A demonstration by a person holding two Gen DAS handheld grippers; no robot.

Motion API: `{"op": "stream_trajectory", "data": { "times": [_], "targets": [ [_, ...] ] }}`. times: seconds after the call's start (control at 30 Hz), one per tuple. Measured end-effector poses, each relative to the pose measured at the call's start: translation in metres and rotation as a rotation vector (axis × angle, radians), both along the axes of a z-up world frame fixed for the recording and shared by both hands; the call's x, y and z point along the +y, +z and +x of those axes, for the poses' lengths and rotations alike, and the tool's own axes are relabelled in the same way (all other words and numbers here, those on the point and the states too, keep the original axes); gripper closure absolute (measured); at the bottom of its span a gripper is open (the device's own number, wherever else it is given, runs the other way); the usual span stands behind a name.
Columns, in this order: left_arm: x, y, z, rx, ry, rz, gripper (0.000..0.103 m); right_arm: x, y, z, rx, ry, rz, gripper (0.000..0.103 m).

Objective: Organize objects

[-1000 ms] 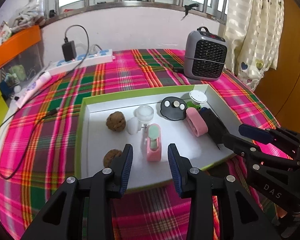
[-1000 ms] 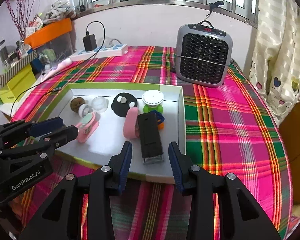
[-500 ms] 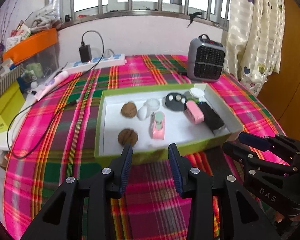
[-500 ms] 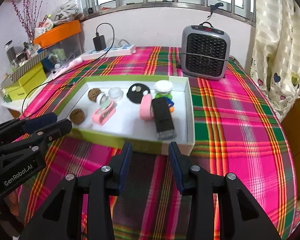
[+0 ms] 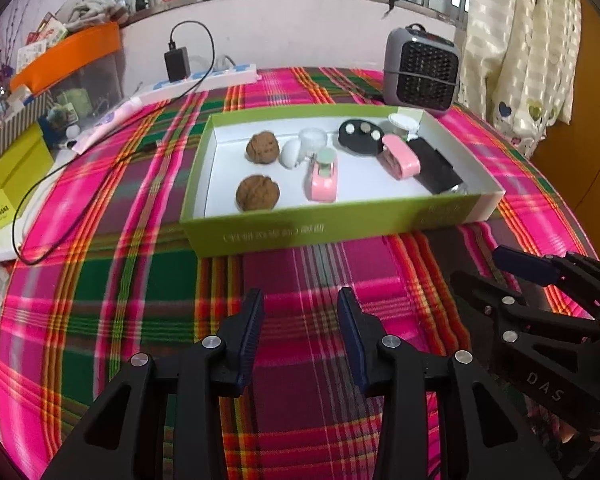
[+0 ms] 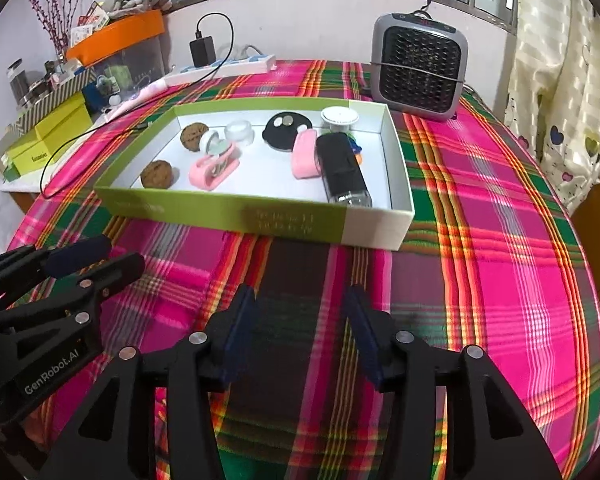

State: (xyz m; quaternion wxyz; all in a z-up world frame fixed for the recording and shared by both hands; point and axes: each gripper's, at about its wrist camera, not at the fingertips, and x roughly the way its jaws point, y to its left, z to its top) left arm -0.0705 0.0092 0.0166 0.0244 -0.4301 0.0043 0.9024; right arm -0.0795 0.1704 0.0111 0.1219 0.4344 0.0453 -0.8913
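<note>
Left wrist view: your left gripper (image 5: 300, 336) hovers over the plaid tablecloth (image 5: 140, 280) on the near side of the green-walled box (image 5: 332, 232), jaws apart and holding nothing. Your right gripper (image 5: 496, 276) appears at the right of this view, likewise short of the box; in the right wrist view its jaws (image 6: 300, 332) stand apart and hold nothing. Inside the box, two walnuts (image 5: 258, 193) lie at the left, one nearer than the other. A pink clip-like item with a pale green disc (image 5: 323, 176) lies near the middle, just beside a small white egg-shaped piece (image 5: 290, 153) and a clear jar (image 5: 313, 139). A black oval case (image 5: 358, 137) sits toward the far wall, with a pink case (image 5: 400, 156) and a black rectangular device (image 5: 436, 166) to its right, touching side by side. A white round lid (image 5: 405, 121) occupies the far right corner. Beyond the box stand a grey heater (image 5: 422, 70) and a power strip (image 5: 204, 80).
</note>
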Motion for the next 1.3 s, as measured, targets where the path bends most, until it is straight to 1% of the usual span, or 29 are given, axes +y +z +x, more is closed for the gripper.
{"op": "stream_trajectory", "data": {
  "times": [0.07,0.1,0.17,0.2,0.33,0.47,0.77,1.3],
  "targets": [
    [0.0001,-0.0041,0.0011,-0.009,0.005,-0.005,0.066,0.0011,-0.0014,0.0005,-0.001,-0.008,0.010,0.054],
    [0.0008,-0.0040,0.0021,-0.001,0.008,-0.008,0.066,0.0017,-0.0022,0.0008,-0.002,-0.015,0.018,0.054],
    [0.0022,-0.0047,0.0030,0.003,0.009,-0.010,0.061,0.0018,-0.0020,0.0024,0.007,-0.019,0.030,0.054],
    [0.0023,-0.0049,0.0031,0.005,0.009,-0.007,0.060,0.0017,-0.0018,0.0031,0.011,-0.021,0.034,0.053],
    [0.0042,-0.0052,0.0041,0.010,0.008,-0.017,0.058,0.0050,-0.0023,0.0065,0.021,-0.037,0.046,0.045],
    [0.0050,-0.0049,0.0042,0.008,0.006,-0.022,0.055,0.0089,-0.0026,0.0057,0.010,-0.051,0.027,0.040],
    [0.0059,-0.0053,0.0039,0.007,0.008,-0.019,0.050,0.0082,-0.0025,0.0063,0.010,-0.053,0.027,0.040],
    [0.0058,-0.0053,0.0040,0.006,0.006,-0.016,0.049,0.0080,-0.0020,0.0069,0.009,-0.053,0.027,0.039]
  ]
}}
